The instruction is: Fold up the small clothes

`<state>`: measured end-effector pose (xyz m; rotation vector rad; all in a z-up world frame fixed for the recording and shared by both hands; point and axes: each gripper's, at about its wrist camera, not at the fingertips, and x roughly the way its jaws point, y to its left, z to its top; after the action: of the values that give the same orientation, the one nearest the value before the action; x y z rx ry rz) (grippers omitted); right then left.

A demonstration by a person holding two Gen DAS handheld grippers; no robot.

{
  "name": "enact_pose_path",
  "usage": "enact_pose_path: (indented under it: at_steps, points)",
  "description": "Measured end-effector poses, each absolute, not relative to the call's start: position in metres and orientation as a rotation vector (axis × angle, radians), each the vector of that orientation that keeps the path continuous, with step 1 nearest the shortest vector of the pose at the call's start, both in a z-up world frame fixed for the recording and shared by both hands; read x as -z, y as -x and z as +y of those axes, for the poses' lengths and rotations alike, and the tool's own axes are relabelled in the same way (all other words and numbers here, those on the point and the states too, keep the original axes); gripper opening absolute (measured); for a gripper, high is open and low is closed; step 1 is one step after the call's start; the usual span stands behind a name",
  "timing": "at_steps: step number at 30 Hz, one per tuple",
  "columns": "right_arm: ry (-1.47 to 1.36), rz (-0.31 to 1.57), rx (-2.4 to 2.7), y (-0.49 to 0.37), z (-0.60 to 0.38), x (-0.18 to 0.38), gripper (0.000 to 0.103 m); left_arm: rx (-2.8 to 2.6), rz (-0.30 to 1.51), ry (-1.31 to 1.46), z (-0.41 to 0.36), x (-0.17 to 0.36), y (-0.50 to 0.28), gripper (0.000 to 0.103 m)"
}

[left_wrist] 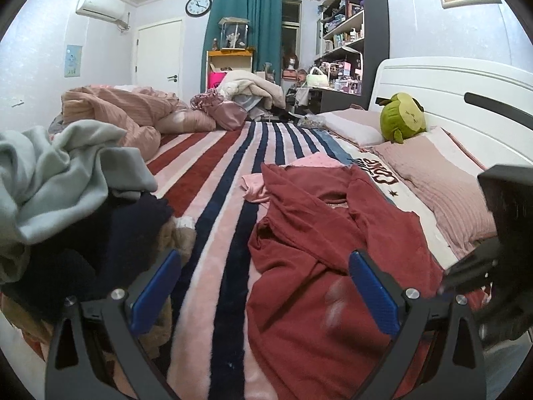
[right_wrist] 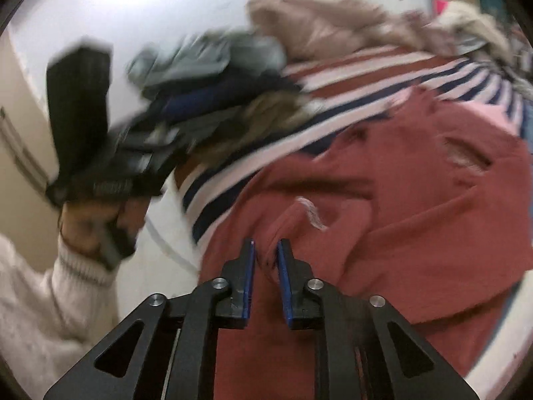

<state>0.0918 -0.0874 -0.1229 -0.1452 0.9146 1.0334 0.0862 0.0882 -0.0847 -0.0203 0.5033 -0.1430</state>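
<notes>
A dark red garment (left_wrist: pixel 319 233) lies rumpled on the striped bed cover (left_wrist: pixel 216 200). My left gripper (left_wrist: pixel 266 266) is open and empty, its blue-padded fingers (left_wrist: pixel 373 286) spread wide above the garment's near edge. In the blurred right wrist view, my right gripper (right_wrist: pixel 266 250) is nearly closed, pinching a raised fold of the red garment (right_wrist: pixel 383 216). The left gripper (right_wrist: pixel 86 126) shows at the left of that view, held in a hand. The right gripper (left_wrist: pixel 499 250) shows at the right edge of the left wrist view.
A pile of grey, navy and tan clothes (left_wrist: pixel 66 193) sits at the left. A pink garment (left_wrist: pixel 266 180) lies beyond the red one. Pillows (left_wrist: pixel 433 180), a green plush (left_wrist: pixel 403 116), a pink quilt (left_wrist: pixel 126 110) and a white headboard (left_wrist: pixel 449 83) surround the bed.
</notes>
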Motion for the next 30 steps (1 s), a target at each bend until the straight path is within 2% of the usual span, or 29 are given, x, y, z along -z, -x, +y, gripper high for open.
enact_pose_path:
  at_steps: [4, 7, 11, 14, 17, 19, 20, 21, 22, 30]
  points:
    - [0.156, 0.914, -1.029, -0.084, -0.096, 0.120, 0.044, 0.209, 0.530, 0.028, 0.085, 0.093, -0.086, 0.100]
    - [0.108, 0.886, -0.943, -0.087, -0.122, 0.111, 0.047, 0.248, 0.554, 0.015, 0.078, 0.102, -0.088, 0.099]
    - [0.015, 0.873, -0.776, -0.098, -0.169, 0.108, 0.062, 0.344, 0.592, 0.021, 0.064, 0.117, -0.097, 0.098]
    - [-0.071, 0.897, -0.705, -0.108, -0.196, 0.119, 0.062, 0.460, 0.667, 0.085, 0.053, 0.137, -0.111, 0.084]
    - [-0.116, 0.907, -0.686, -0.110, -0.206, 0.128, 0.062, 0.498, 0.747, 0.082, 0.041, 0.156, -0.125, 0.065]
    - [-0.120, 0.908, -0.683, -0.105, -0.216, 0.132, 0.062, 0.524, 0.778, 0.084, 0.035, 0.163, -0.127, 0.033]
    - [-0.122, 0.908, -0.683, -0.102, -0.218, 0.132, 0.062, 0.536, 0.782, 0.080, 0.033, 0.163, -0.126, 0.026]
    - [-0.125, 0.907, -0.682, -0.101, -0.219, 0.133, 0.062, 0.550, 0.779, 0.069, 0.031, 0.163, -0.123, 0.011]
    - [-0.127, 0.906, -0.681, -0.099, -0.220, 0.134, 0.062, 0.564, 0.775, 0.061, 0.028, 0.161, -0.119, 0.001]
    - [-0.155, 0.892, -0.679, -0.092, -0.229, 0.134, 0.062, 0.719, 0.798, -0.020, 0.017, 0.141, -0.076, 0.001]
